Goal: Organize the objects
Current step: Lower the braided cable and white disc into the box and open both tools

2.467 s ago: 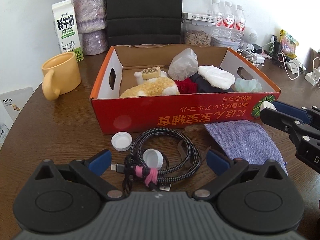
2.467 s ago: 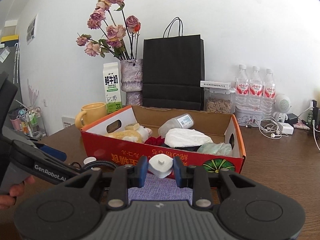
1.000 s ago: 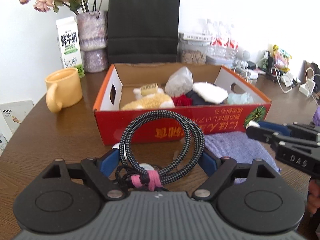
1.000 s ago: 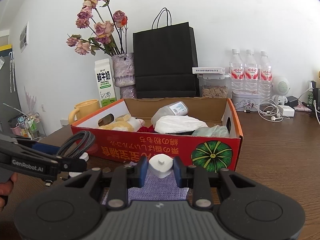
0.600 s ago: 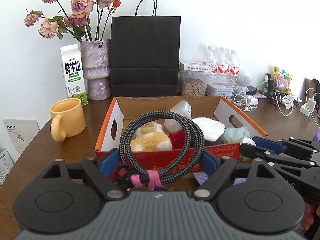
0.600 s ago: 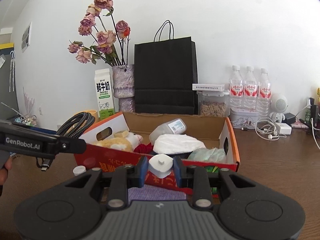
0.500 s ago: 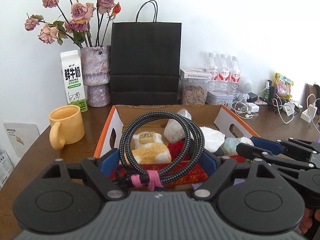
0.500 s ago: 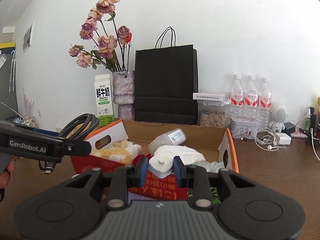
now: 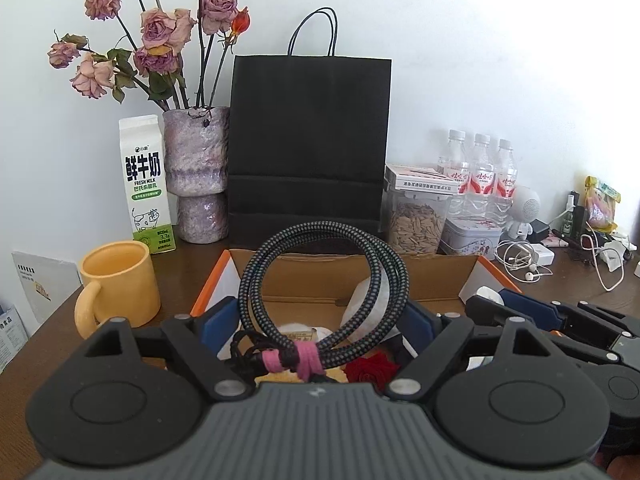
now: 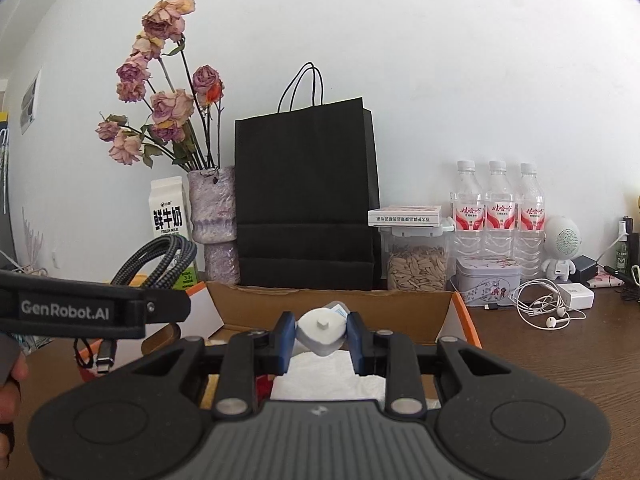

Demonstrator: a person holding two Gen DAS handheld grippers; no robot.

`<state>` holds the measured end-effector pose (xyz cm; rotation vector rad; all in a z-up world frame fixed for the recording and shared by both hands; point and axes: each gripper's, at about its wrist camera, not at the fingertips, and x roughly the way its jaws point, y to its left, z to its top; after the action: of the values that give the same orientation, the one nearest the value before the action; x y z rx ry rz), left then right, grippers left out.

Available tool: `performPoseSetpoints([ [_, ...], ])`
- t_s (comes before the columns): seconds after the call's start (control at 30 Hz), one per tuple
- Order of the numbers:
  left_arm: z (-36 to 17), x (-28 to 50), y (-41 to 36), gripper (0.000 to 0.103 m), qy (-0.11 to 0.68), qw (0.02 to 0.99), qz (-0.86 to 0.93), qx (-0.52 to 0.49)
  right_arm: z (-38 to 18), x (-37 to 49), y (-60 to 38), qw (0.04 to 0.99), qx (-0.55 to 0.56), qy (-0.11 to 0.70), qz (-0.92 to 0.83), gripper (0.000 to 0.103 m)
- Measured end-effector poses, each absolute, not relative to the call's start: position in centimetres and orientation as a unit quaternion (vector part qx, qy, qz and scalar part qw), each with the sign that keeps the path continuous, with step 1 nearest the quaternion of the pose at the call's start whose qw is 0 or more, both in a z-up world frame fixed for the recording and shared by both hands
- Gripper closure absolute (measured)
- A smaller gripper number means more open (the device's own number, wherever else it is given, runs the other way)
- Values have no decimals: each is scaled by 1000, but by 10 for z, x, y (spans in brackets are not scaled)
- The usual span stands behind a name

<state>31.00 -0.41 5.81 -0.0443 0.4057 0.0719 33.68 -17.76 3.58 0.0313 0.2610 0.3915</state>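
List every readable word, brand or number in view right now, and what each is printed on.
"GenRobot.AI": side of the left hand-held gripper.
"鲜牛奶", "FRESH MILK", "3.3": white and green milk carton.
"娃哈哈": red labels of the three clear water bottles.
Small white box on the seed jar, grey booklet: print too small to read.

Three water bottles point(image 10: 497, 216), one milk carton point(image 9: 146, 184), one yellow mug point(image 9: 118, 282), one black paper bag point(image 9: 309, 144), one vase point(image 9: 197, 172), one seed jar point(image 9: 416, 216), one tin point(image 9: 471, 237), one cardboard box point(image 9: 444, 276), one coiled cable point(image 9: 324, 284).
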Motion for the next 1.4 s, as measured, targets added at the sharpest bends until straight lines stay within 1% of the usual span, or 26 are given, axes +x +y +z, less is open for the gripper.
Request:
performPoseSetpoints([
  [0.27,49,338,3,17,205,977,49,-15,32,360,-181,975,18,126,184,76],
  [0.5,37,342,1,17,214,975,51,-1,25,359,-178,973,4,136,185,76],
  [0.6,37,341,2,15,213,976,54,-4,24,356,-177,973,0,135,186,76],
  [0.67,38,339,3,12,206,977,58,-8,24,355,-176,975,-2,134,179,76],
  [0.7,39,338,3,1,200,978,60,-9,24,354,-176,975,-2,134,178,75],
  [0.77,41,335,3,0,188,980,65,-12,23,354,-176,974,-1,136,179,62],
  [0.8,41,334,3,0,188,980,65,-12,23,353,-176,975,-1,135,178,40],
  [0.83,41,335,3,0,190,980,64,-12,23,352,-176,976,-1,131,173,27],
  [0.87,40,336,2,0,193,979,64,-12,23,350,-176,978,-1,124,166,6],
  [0.9,40,337,2,0,196,978,65,-12,23,348,-176,980,-2,115,160,2],
  [1.4,33,336,7,0,205,976,66,-27,23,348,-175,981,-6,116,156,2],
])
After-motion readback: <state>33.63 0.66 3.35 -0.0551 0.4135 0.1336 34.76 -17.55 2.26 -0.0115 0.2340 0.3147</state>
